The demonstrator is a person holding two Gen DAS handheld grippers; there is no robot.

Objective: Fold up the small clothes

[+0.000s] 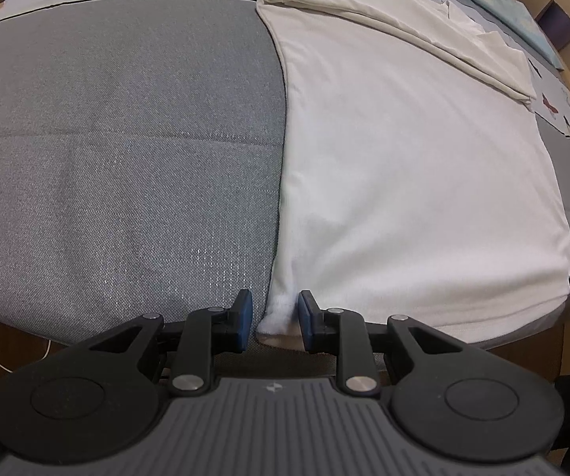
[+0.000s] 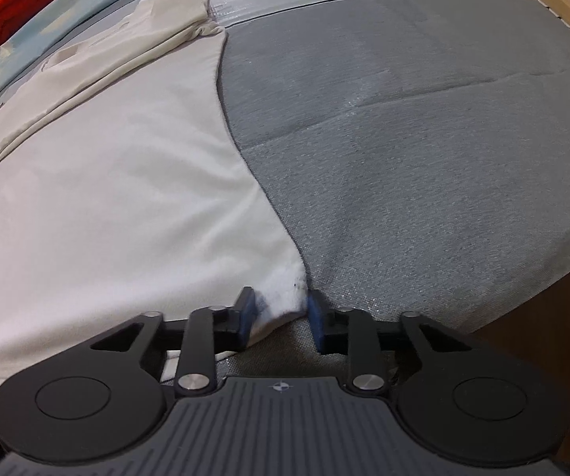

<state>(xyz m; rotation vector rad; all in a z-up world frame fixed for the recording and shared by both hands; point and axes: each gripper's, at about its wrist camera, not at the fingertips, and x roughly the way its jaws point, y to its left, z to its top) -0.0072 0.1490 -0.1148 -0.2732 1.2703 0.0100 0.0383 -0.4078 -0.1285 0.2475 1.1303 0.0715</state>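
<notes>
A bed covered by a grey woven quilt (image 1: 126, 158) with a cartoon-printed border is seen in both wrist views. Spread flat on it is a white cotton T-shirt (image 1: 403, 178), its sleeves already turned in across the far end, its long axis running straight away from both grippers. The near hem is laid along the bed's front edge. The hem's left corner is bracketed by the left gripper (image 1: 275, 319), the blue pads parted with bunched cloth between them, not yet clenched. The hem's right corner is bracketed likewise by the right gripper (image 2: 281, 317), its jaws apart around the cloth. Each corner is reached equally; a lift and carry away toward the sleeves is judged to be the coming fold
</notes>
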